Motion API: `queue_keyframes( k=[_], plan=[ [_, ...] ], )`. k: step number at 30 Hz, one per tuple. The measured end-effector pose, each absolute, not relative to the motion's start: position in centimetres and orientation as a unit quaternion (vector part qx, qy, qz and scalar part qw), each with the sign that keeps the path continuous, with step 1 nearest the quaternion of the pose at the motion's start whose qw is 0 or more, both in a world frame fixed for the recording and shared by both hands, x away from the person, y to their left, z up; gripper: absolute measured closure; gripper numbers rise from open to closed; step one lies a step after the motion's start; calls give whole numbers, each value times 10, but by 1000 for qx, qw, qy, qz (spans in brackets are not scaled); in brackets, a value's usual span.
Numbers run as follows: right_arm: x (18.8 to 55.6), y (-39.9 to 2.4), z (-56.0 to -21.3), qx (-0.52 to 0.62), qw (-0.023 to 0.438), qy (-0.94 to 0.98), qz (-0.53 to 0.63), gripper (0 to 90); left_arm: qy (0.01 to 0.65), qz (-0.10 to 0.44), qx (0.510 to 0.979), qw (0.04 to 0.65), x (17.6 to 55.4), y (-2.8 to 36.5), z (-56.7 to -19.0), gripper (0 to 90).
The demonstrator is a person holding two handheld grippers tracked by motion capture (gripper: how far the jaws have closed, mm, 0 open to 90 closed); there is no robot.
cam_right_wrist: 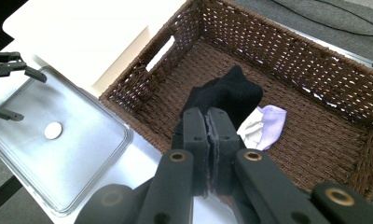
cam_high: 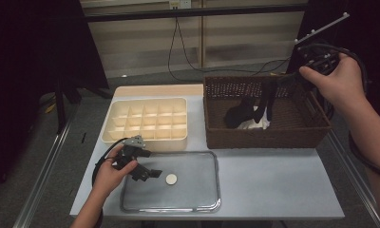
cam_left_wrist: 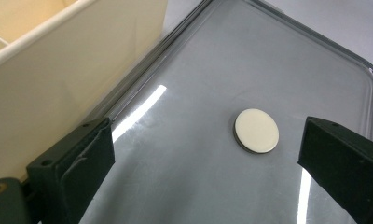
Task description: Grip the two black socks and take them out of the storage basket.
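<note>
Black sock (cam_right_wrist: 224, 95) hangs lengthwise from our right tongs (cam_right_wrist: 208, 122), clenched on it above the wicker basket (cam_high: 266, 133).
Our left tongs (cam_high: 148, 164) wait released over the grey tray (cam_high: 197, 199), which lies nearer them, leftward.

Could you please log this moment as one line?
right claw: shut on black sock, over wicker basket | left claw: open, over tray, beside white disc

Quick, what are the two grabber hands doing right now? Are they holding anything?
Left gripper: open, holding nothing, jaws either side of the white disc on the clear tray.
Right gripper: shut on the black sock, above the wicker basket.
</note>
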State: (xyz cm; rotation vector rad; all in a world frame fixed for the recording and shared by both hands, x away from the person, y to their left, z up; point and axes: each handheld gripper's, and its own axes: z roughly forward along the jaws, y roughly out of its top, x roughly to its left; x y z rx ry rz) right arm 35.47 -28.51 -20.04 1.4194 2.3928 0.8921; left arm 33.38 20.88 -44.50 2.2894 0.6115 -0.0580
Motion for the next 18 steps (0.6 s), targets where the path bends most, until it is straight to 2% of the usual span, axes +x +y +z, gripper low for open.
queue_keyframes(
  k=[18],
  plan=[
    [327, -275, -190, 449, 104, 825, 326, 876, 240, -24, 895, 375, 332, 206, -445, 32]
  ],
)
